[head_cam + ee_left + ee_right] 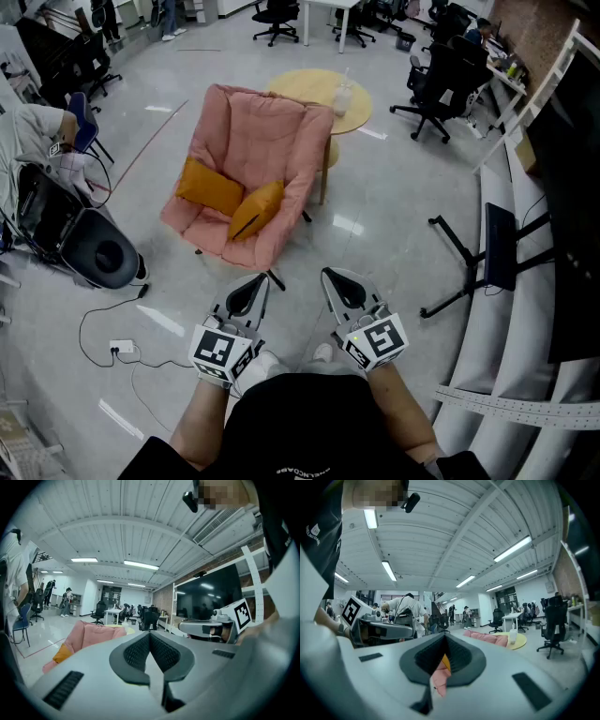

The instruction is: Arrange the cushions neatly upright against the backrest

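Note:
A pink lounge chair (pixel 246 141) stands on the floor ahead of me. Two orange cushions lie slumped on its seat: one (pixel 210 188) flat at the left, the other (pixel 256 209) tilted on its edge at the middle. My left gripper (pixel 253 284) and right gripper (pixel 336 279) are held side by side in front of my body, short of the chair, both shut with nothing between the jaws. The left gripper view shows its gripper (pixel 150 638), with the chair (pixel 93 633) and a cushion (pixel 61 653) at lower left. In the right gripper view, the chair (pixel 488 638) lies beyond its gripper (pixel 443 641).
A round yellow table (pixel 319 89) with a clear bottle (pixel 342 97) stands right behind the chair. A black round case (pixel 98 249) and floor cables with a plug box (pixel 122 347) are at the left. A black stand (pixel 480 258) is at the right. Office chairs (pixel 433 80) stand farther back.

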Demonstrator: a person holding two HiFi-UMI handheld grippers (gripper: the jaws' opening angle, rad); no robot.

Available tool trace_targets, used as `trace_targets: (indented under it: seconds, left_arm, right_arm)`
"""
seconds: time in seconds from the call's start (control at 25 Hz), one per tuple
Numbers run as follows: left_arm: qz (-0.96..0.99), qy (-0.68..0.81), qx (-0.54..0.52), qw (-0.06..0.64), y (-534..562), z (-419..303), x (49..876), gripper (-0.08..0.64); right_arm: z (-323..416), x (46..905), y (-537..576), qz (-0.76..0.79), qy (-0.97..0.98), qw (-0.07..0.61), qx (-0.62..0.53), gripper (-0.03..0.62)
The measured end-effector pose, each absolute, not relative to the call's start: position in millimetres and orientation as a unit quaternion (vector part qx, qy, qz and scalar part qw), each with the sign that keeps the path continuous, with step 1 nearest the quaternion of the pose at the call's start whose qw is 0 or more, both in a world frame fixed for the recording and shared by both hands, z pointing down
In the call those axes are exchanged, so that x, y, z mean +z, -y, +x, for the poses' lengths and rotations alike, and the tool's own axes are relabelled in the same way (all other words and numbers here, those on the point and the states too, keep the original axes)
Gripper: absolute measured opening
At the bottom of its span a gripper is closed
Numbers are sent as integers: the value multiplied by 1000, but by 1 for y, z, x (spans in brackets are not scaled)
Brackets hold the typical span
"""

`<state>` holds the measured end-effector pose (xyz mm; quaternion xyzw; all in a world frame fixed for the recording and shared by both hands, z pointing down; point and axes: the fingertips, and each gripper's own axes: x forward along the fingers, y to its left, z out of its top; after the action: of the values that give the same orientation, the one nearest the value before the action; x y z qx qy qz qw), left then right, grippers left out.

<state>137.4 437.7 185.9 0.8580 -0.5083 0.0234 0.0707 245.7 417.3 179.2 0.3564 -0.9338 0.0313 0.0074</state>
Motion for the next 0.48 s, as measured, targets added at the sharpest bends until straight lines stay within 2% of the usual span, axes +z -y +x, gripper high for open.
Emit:
trace_targets:
  seconds: [0.28,0.48]
  left_arm:
    - [859,505,30,77,-426,161,190,12]
    - [853,514,39,81,-418,178,193,12]
  right_arm:
    - [265,185,-406,352,935,4,42,8]
    - [280,179,-394,325,944,-32,51,8]
